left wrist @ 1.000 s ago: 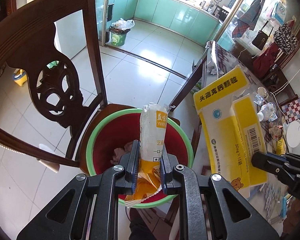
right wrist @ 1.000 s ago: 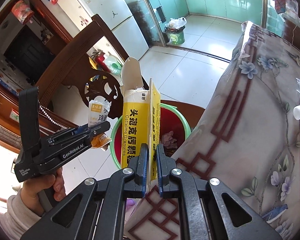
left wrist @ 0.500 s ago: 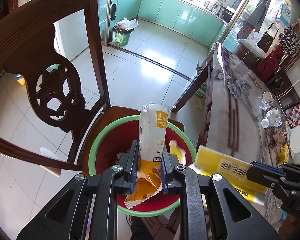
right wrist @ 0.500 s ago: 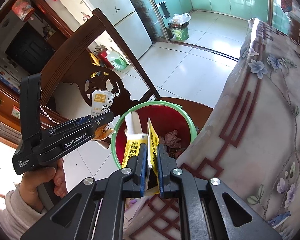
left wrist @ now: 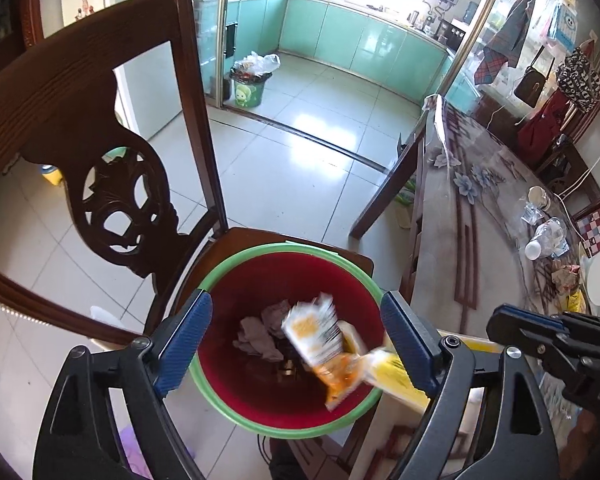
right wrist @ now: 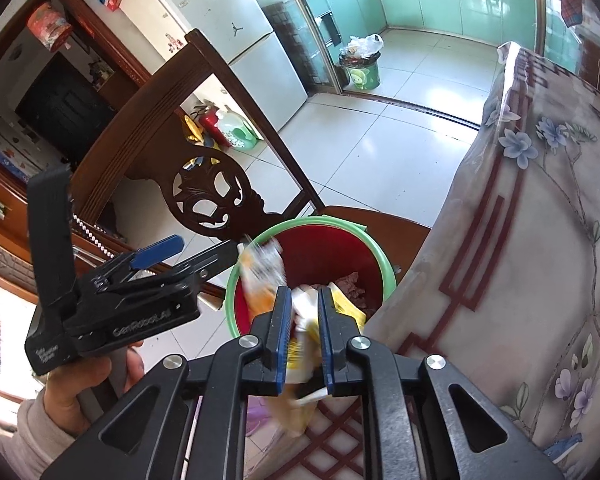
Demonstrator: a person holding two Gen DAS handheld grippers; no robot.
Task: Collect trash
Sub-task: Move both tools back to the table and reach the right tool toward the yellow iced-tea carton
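A red bin with a green rim stands on a wooden chair seat. My left gripper is wide open above it. A white and orange snack wrapper is blurred in mid-fall inside the bin, above crumpled grey paper. My right gripper has its jaws parted a little at the bin's near edge. The yellow medicine box is blurred between them, and I cannot tell whether they still hold it.
The carved wooden chair back rises left of the bin. The table with a floral cloth lies to the right, with a bottle and litter on it. A green kitchen bin stands far off on the tiled floor.
My left gripper has opened and let go of the snack wrapper, which falls into the bin. My right gripper's jaws have parted slightly and the yellow box has sunk lower into the bin.
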